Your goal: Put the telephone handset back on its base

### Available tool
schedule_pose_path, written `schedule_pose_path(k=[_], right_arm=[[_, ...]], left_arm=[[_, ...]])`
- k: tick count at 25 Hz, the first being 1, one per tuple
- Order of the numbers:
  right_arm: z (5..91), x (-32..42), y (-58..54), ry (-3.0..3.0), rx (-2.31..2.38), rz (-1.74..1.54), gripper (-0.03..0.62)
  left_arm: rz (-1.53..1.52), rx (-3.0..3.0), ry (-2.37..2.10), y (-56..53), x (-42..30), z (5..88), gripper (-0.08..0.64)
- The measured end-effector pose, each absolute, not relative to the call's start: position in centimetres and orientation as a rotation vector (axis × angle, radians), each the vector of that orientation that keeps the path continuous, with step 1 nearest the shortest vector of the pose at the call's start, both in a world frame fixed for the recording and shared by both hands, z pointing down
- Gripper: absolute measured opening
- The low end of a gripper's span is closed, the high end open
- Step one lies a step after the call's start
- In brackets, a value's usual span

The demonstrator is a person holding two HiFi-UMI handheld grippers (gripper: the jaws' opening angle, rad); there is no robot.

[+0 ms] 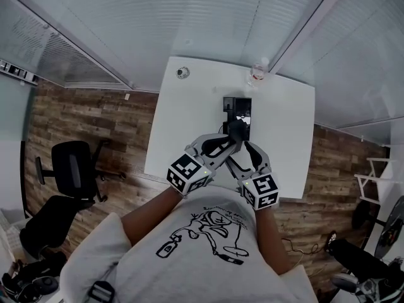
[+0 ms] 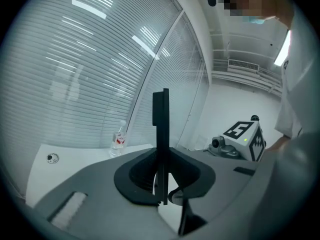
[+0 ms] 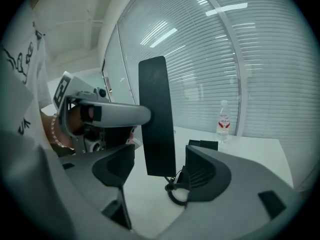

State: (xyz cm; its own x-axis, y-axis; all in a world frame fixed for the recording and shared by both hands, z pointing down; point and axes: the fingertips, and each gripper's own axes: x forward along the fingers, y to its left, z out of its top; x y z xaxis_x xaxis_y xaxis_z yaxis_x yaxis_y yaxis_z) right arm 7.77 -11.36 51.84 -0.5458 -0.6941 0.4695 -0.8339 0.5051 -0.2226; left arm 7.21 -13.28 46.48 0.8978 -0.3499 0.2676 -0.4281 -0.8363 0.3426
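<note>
The black telephone handset (image 3: 157, 118) stands upright above the white table (image 1: 189, 125), with its coiled cord (image 3: 174, 192) hanging below. My left gripper (image 2: 162, 184) is shut on the handset (image 2: 160, 134), seen edge-on between the jaws. My right gripper (image 3: 157, 169) is open; the handset is between its jaws with gaps on both sides. The left gripper's fingers (image 3: 110, 114) clamp the handset from the left. In the head view both grippers, left (image 1: 232, 141) and right (image 1: 249, 149), meet just in front of the black phone base (image 1: 238, 106).
A clear water bottle (image 1: 259, 71) stands at the table's far edge, right of a small round fitting (image 1: 183, 72). Glass walls with blinds rise behind the table. A black office chair (image 1: 72, 169) stands on the wood floor at the left.
</note>
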Motion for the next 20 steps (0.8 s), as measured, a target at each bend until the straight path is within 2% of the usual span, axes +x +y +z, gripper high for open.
schedule_pose_path(k=[9,10,11,20], right_arm=[[55.3,7.7,-13.2,-2.378,1.287,0.692,0.274],[55.5,7.7,-13.4,-2.369,1.291,0.692,0.270],[55.7,7.8,-13.5,-2.359,1.295,0.691,0.222],[57.9,8.0,-14.4,-2.268,1.323,0.774,0.212]], left_arm=[[0.254,2.597,-0.503,-14.3,7.9,48.9,0.067],[0.256,2.592,-0.497,-14.4,8.0,49.2,0.067],[0.257,2.587,-0.491,-14.6,8.0,49.4,0.067],[0.305,2.613,-0.509,-15.8,8.3,51.6,0.074]])
